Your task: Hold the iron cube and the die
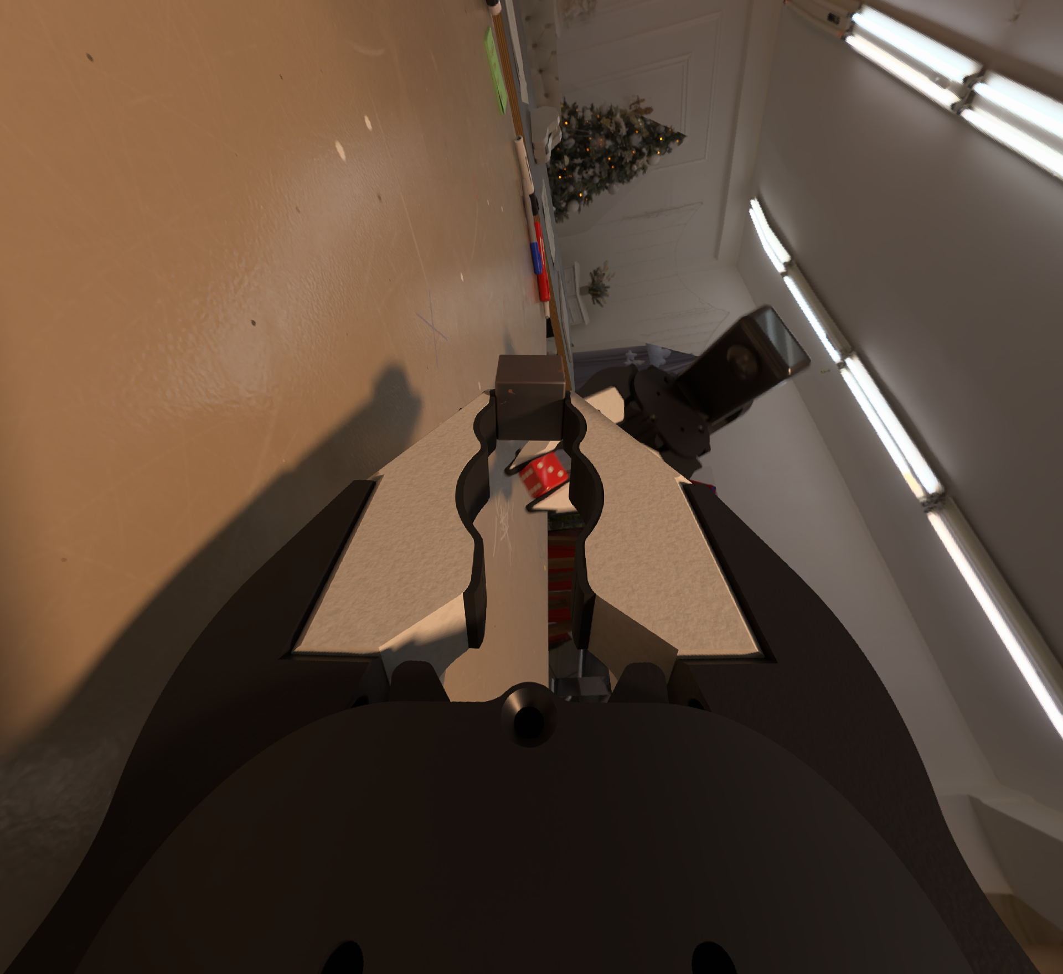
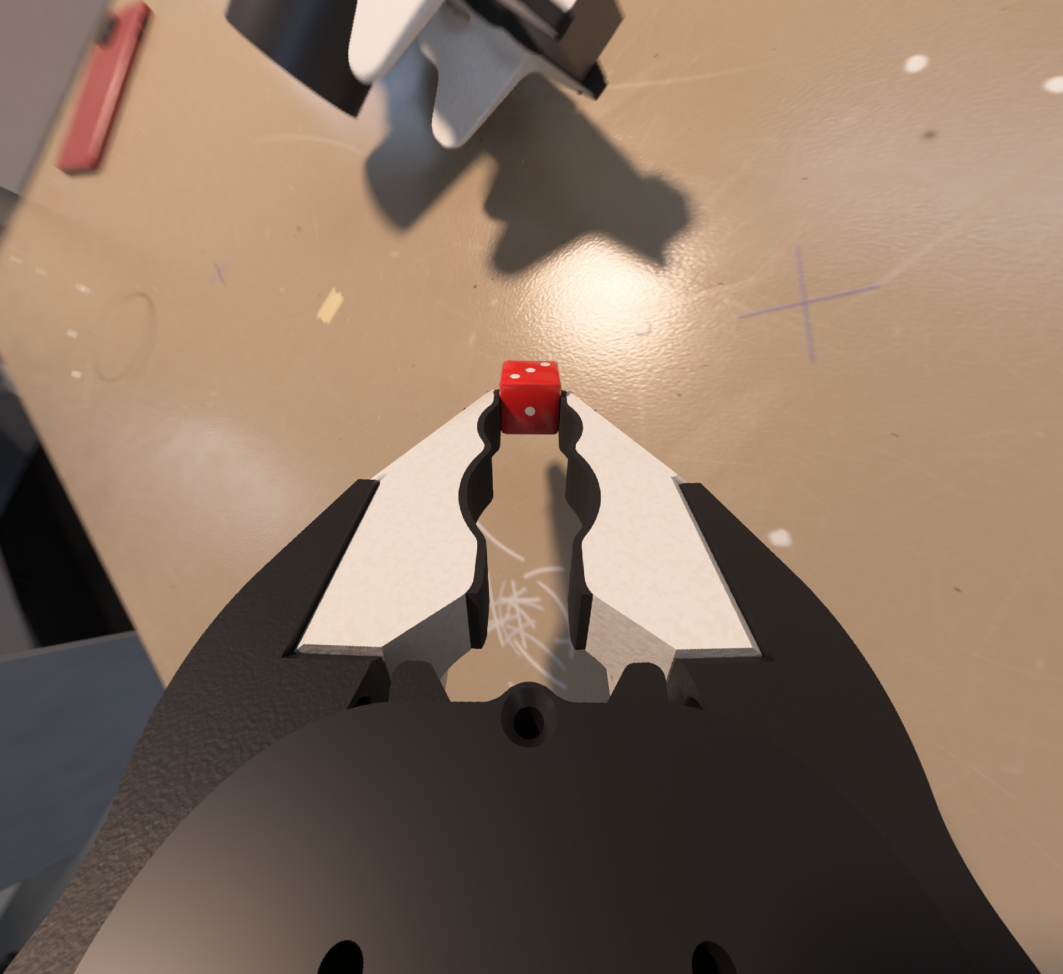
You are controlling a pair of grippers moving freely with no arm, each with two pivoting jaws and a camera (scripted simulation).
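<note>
both grasps look done: the left tongs (image 1: 529, 406) are clamped on the iron cube (image 1: 530, 396) and the right tongs (image 2: 529, 407) pinch the die (image 2: 529, 397), each lifted clear of the bench (image 2: 805, 429), leaving only steady holding.

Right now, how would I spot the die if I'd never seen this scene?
Start at the tan table in the right wrist view. Just above it the right gripper points forward, and the die is pinched at its fingertips. It is small and red with white pips, unlike the larger dull grey iron cube in the left gripper.
</note>
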